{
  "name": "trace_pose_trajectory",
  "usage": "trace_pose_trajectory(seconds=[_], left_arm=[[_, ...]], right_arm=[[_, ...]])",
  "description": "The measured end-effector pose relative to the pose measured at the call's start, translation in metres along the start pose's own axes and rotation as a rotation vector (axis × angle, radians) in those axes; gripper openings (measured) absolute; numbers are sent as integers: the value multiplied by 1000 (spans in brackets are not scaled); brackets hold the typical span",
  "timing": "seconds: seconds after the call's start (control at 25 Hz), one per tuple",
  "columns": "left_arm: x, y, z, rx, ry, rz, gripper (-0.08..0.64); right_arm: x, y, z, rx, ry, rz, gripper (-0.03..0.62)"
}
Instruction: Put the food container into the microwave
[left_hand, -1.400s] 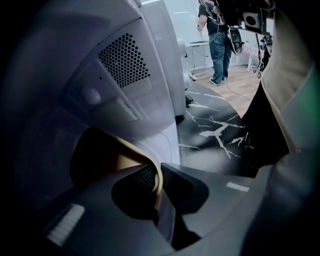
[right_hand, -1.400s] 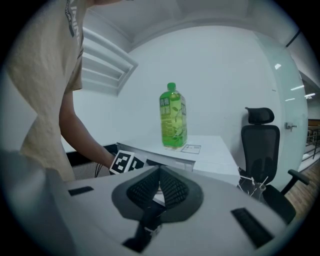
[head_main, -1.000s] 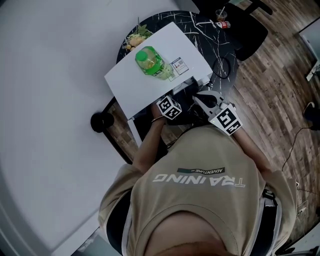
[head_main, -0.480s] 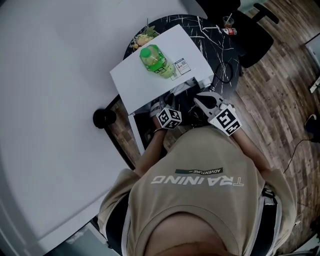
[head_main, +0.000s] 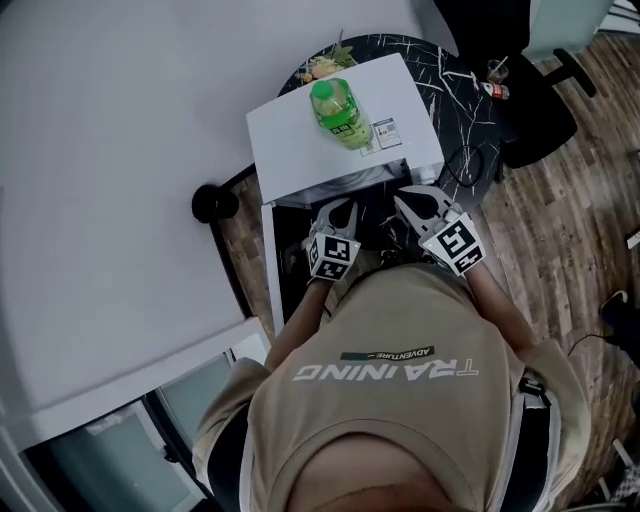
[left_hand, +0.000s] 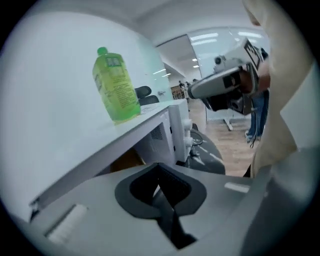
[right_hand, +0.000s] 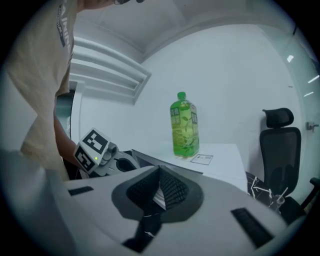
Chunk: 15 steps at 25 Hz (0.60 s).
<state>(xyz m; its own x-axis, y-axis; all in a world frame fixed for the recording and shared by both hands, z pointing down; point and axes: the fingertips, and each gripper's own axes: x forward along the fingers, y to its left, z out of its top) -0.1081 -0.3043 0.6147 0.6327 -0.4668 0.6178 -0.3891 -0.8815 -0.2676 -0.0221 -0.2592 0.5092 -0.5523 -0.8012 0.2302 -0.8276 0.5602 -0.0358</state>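
**Microwave (head_main: 300, 150) with both grippers at its front, food container not located**

The microwave is a white box on a round black marble table (head_main: 450, 85), and I am looking down on its top. A green bottle (head_main: 338, 112) stands upright on that top, towards the back, with a small printed card (head_main: 384, 132) lying just beside it.

My left gripper (head_main: 335, 215) and right gripper (head_main: 412, 203) hang side by side, near each other, just in front of the microwave's dark front and below its top edge. In the left gripper view the two jaws are pressed together with nothing between them. The right gripper view shows the same: jaws closed, holding nothing.

A white panel (head_main: 268, 265) runs from the microwave's left front corner towards the person; it looks like the door, swung open.

I cannot pick out the food container in any view. In the left gripper view a brownish patch (left_hand: 125, 160) shows under the microwave's top, too blurred to name.

A black office chair (head_main: 535, 110) stands beyond the table on the wooden floor (head_main: 560, 230).
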Motion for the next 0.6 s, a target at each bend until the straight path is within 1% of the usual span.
trace_pose_trajectory(seconds=[0.08, 0.12, 0.16, 0.2, 0.28, 0.36, 0.48, 0.56, 0.6], left_arm=[[-7, -2, -1, -222, -40, -34, 8], [-11, -3, 0, -315, -67, -43, 8], [-14, -5, 0, -374, -87, -45, 8], [-19, -8, 2, -398, -100, -42, 8], [-30, -11, 10, -390, -119, -29, 8], [-44, -8, 26, -384, -159, -1, 8], [-65, 12, 61, -406, -272, 78, 8], [-79, 29, 82, -424, -341, 125, 8], [-85, 36, 91, -444, -370, 134, 8]], right_arm=[[0, -2, 2, -8, -7, 22, 11], [-1, -4, 3, -19, -9, 30, 11], [-2, -8, 4, -33, -11, 38, 11], [-3, -13, 6, -49, -15, 46, 11], [-5, -22, 9, -68, -22, 72, 11], [-6, -28, 13, -71, -26, 101, 11], [-4, -34, 21, -94, -37, 118, 11], [-1, -33, 28, -81, -32, 116, 11], [1, -33, 31, -64, -16, 111, 11]])
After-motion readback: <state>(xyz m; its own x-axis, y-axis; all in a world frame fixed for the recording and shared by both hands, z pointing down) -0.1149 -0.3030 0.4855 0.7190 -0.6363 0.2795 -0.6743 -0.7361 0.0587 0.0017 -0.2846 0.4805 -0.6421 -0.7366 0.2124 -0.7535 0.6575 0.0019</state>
